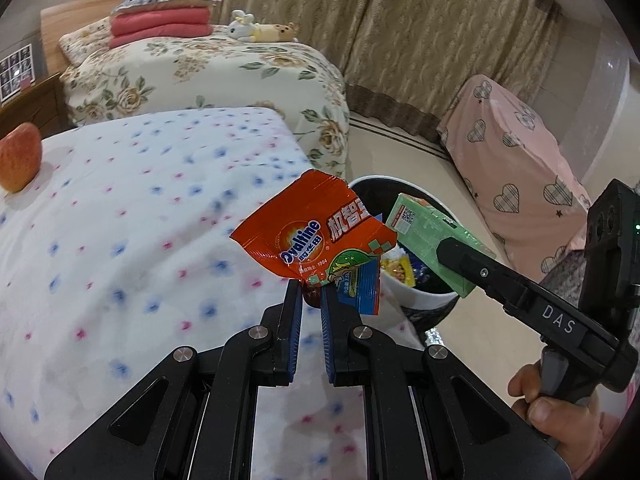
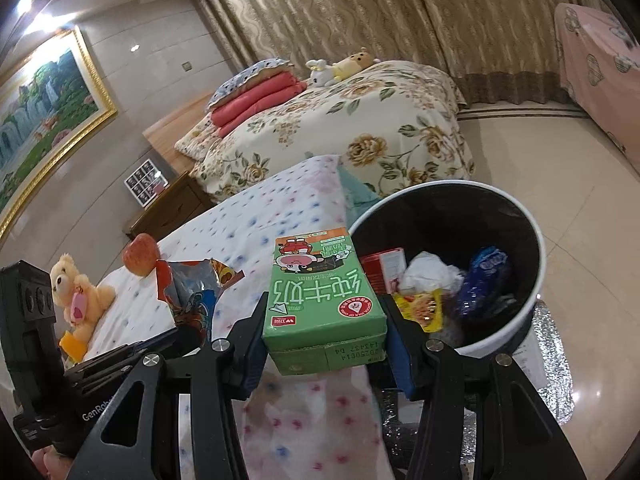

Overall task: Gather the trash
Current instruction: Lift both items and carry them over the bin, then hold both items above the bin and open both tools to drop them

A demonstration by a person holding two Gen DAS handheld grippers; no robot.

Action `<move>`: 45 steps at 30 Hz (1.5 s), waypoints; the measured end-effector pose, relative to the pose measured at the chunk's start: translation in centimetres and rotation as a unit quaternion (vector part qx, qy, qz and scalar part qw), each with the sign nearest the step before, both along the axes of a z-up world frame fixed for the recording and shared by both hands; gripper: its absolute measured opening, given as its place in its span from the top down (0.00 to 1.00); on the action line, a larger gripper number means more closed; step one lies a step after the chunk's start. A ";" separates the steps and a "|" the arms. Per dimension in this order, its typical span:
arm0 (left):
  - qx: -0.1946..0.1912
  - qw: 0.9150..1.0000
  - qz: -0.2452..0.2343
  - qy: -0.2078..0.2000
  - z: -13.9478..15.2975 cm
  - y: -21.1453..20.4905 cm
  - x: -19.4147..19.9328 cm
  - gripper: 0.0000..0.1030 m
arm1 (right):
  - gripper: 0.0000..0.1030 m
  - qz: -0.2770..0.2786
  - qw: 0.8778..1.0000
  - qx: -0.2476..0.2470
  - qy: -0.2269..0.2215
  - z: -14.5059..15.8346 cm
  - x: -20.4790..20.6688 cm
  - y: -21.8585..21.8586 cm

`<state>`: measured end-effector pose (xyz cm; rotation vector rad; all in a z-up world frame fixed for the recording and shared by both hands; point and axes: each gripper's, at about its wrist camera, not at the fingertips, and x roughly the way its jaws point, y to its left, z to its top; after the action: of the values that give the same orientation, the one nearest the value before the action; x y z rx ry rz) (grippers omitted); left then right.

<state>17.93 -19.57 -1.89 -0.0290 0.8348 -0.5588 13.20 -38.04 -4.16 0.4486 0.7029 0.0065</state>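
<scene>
The left gripper (image 1: 310, 294) is pinching a crumpled orange foil Ovaltine wrapper (image 1: 316, 234) near the round dark white-rimmed trash bin (image 1: 420, 300), beside a green rectangular carton (image 1: 432, 236).

1. The apple (image 1: 19, 157) was cut off by the left wrist picture's left edge.
2. The orange wrapper (image 1: 316, 229) hid part of the bin (image 1: 420, 300) rim behind it.
3. Inside the bin, the small wrappers' print was unreadable.
</scene>
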 end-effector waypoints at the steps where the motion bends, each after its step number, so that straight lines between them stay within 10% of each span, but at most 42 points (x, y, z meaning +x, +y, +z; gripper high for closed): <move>1: 0.002 1.000 -0.004 -0.001 0.0 -0.4 0.0 0.92 | 0.50 -0.004 1.000 0.001 0.000 0.0 -0.1 -0.4; 45: 0.030 0.997 -0.063 -0.011 0.4 -9.4 0.9 0.92 | 0.49 -0.066 0.998 0.018 0.002 -0.8 -1.5 -6.6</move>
<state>18.81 -28.98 -1.54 0.0847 0.8356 -0.6518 11.75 -44.61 -4.97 0.5283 0.6776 -0.1059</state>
